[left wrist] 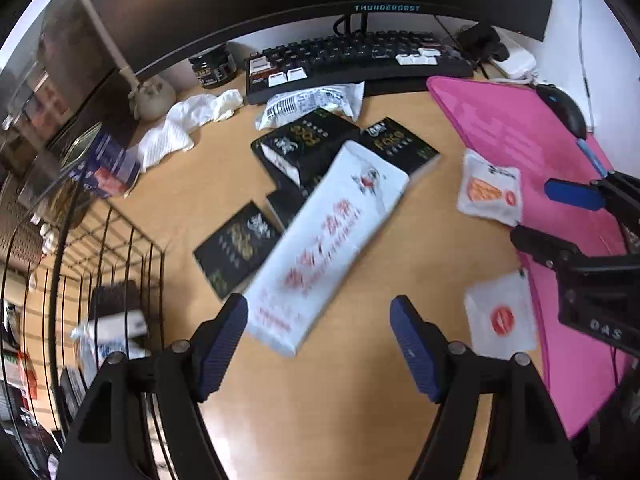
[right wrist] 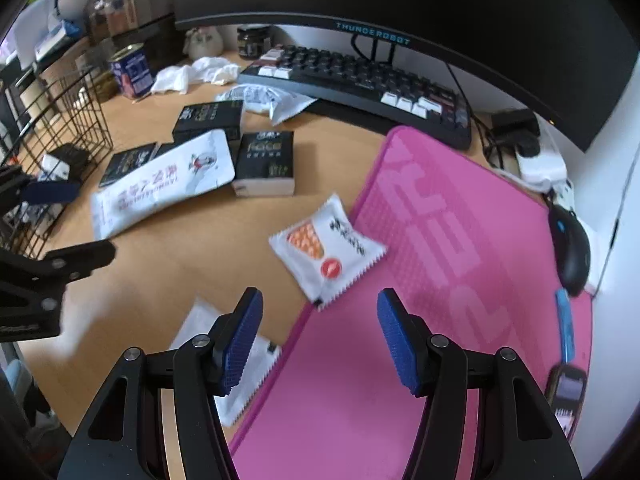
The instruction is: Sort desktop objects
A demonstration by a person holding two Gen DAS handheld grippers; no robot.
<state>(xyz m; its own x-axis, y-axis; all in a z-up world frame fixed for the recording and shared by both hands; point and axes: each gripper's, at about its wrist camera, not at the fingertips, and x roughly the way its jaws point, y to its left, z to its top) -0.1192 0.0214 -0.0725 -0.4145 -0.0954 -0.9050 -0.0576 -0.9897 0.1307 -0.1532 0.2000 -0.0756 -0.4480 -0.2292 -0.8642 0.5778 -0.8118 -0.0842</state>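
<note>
Left gripper [left wrist: 319, 346]: jaws apart, nothing between the pads. The near end of the long white pouch [left wrist: 328, 236] lies just ahead of them, resting on the desk [left wrist: 420, 240] and slanting away over the black boxes [left wrist: 308, 148].

Right gripper [right wrist: 320, 338]: jaws apart, empty, hovering over the edge of the pink mat [right wrist: 460, 240]. One small white sachet [right wrist: 328, 250] lies just ahead; a second [right wrist: 240, 376] lies under its left finger.

Judgement: pouch and sachets look light, soft and slick, so they may crumple or slip. Pinch the pouch across its near end and each sachet at a crimped edge. The boxes look stiff; grip them across the narrow sides.
</note>
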